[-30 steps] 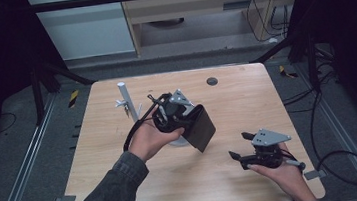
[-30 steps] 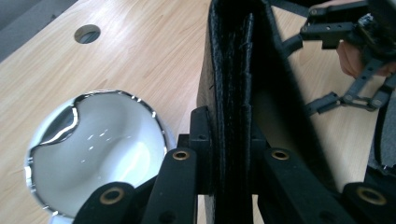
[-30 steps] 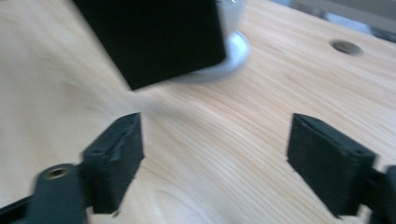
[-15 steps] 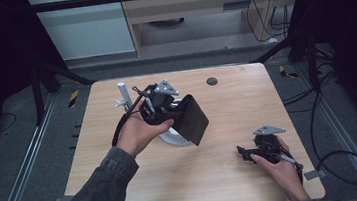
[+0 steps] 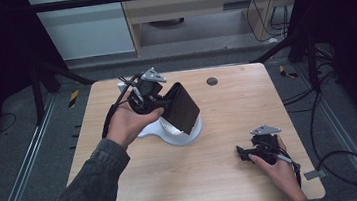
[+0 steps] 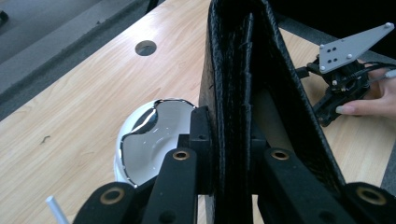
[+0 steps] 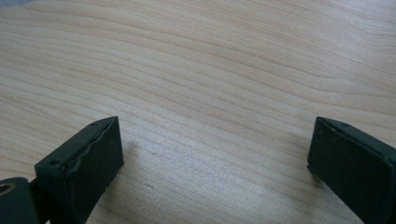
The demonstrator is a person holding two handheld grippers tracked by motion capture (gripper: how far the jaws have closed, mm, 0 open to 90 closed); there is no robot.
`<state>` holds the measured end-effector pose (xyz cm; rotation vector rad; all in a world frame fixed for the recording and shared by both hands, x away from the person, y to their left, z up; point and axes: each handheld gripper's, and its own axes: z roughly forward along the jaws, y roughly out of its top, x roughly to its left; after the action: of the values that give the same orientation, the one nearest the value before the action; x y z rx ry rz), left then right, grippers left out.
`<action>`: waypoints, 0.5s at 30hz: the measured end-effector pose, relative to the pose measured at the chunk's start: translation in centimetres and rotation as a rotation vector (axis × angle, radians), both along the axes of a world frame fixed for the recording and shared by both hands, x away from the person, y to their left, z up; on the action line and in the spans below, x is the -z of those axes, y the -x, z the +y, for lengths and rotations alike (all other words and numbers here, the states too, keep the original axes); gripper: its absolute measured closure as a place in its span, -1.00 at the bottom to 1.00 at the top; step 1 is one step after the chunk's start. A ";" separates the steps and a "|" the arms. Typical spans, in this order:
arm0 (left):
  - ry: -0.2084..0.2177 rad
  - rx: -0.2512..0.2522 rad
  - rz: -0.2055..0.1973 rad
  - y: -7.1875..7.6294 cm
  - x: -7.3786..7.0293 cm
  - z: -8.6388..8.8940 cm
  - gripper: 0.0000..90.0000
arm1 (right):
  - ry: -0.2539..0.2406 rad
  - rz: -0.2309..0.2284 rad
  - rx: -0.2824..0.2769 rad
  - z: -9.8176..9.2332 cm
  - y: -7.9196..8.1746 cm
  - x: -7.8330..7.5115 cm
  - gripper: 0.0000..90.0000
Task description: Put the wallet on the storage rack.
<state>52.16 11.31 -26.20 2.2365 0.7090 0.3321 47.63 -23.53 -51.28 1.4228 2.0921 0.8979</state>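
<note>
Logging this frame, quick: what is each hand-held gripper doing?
Left hand-held gripper: shut on the black wallet.
Right hand-held gripper: open, jaws just widened, nothing between them.

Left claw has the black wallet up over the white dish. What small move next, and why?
Probably lower the left claw a little, toward the white dish. Its jaws are clamped on the folded black wallet, which hangs above the dish, off the table. The right claw is open and low over bare wood, its jaws having just opened with nothing between them, so it cannot help yet.
</note>
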 end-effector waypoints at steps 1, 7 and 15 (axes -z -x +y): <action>0.008 -0.006 -0.001 -0.1 -0.1 0.1 0.79 | 0.004 0.000 0.000 0.0 0.0 0.0 -0.94; 0.009 -0.021 -0.006 -0.5 -0.7 0.3 0.79 | -0.001 0.003 0.006 0.0 0.0 0.0 -0.95; 0.001 -0.051 -0.019 -1.3 -1.5 1.1 0.79 | 0.000 0.003 0.008 0.0 0.0 0.0 -0.95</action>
<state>53.43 12.41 -24.65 2.2142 0.7570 0.3775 47.65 -23.54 -51.28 1.4319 2.0871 0.8934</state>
